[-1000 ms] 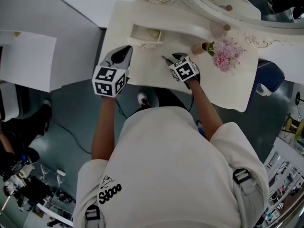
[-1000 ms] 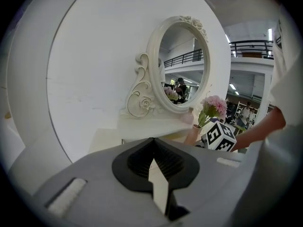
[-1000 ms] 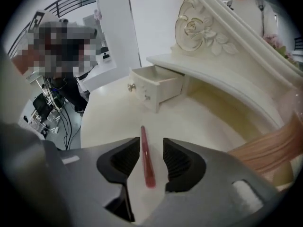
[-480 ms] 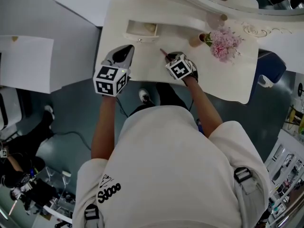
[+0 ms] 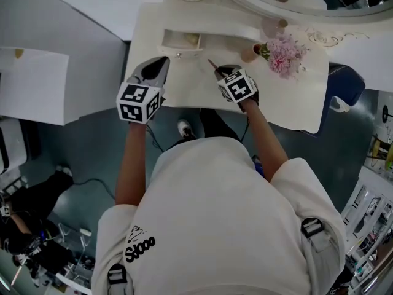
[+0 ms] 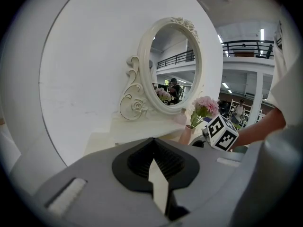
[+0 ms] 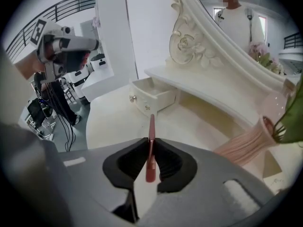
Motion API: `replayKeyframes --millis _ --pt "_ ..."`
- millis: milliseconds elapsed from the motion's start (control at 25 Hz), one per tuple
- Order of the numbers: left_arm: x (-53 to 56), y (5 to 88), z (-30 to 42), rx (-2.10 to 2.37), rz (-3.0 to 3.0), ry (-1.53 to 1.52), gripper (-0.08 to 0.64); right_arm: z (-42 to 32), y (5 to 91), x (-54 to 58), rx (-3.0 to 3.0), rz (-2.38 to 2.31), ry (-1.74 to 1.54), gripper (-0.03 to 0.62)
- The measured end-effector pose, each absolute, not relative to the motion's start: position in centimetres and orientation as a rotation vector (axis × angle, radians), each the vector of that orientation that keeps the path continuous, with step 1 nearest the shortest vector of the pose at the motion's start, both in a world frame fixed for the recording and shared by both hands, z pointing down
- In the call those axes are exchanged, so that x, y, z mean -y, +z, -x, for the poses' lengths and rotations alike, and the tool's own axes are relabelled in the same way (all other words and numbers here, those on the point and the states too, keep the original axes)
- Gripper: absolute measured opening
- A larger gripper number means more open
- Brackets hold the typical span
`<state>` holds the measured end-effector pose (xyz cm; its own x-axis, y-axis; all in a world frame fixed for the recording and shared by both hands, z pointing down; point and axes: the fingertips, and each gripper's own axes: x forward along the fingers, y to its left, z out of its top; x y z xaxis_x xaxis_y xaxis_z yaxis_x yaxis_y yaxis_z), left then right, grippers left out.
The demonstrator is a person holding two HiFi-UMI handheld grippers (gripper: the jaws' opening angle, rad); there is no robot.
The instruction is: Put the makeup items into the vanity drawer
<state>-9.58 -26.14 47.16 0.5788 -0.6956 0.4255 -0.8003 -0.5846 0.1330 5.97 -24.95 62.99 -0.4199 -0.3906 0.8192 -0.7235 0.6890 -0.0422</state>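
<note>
Right hand-held gripper [image 7: 150, 141] has its jaws closing on a slim red pencil [image 7: 151, 148]. I read both dark pads against the pencil's sides, near its blunt end. The rest of the pencil sticks out past the jaw tips. Its far end points at the front of the drawer [image 7: 154, 98].

The drawer [image 5: 182, 42] is pulled open at the back of the table [image 5: 295, 103]. From the head view, the pencil [image 5: 213, 65] is outside the drawer, in front of it and to its right. I cannot tell whether the pencil rests on the table or is lifted clear of it.

The left hand-held gripper [image 6: 152, 143] has its jaws pressed together with nothing between them. From the head view, this gripper [image 5: 158, 66] is in front of the drawer and to its left, over the table's near edge. It is well apart from the pencil.

A vase [image 5: 249, 54] with pink flowers [image 5: 282, 54] stands on the table to the right of the drawer, beyond the right hand-held gripper [image 5: 225, 72]. An oval mirror [image 6: 175, 63] in a carved white frame rises behind the drawer.
</note>
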Motion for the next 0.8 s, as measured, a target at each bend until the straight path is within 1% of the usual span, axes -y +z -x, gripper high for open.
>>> replayKeyframes --millis 320,800 --pt "27.7 46.3 10.6 1.291 -2.485 0.439 0.018 -2.4 56.2 29.2 2.175 -0.834 0.371 0.049" --pt "28.2 46.6 16.0 1.488 -2.317 0.411 0.018 4.8 57.8 33.7 2.154 -0.584 0.253 0.049"
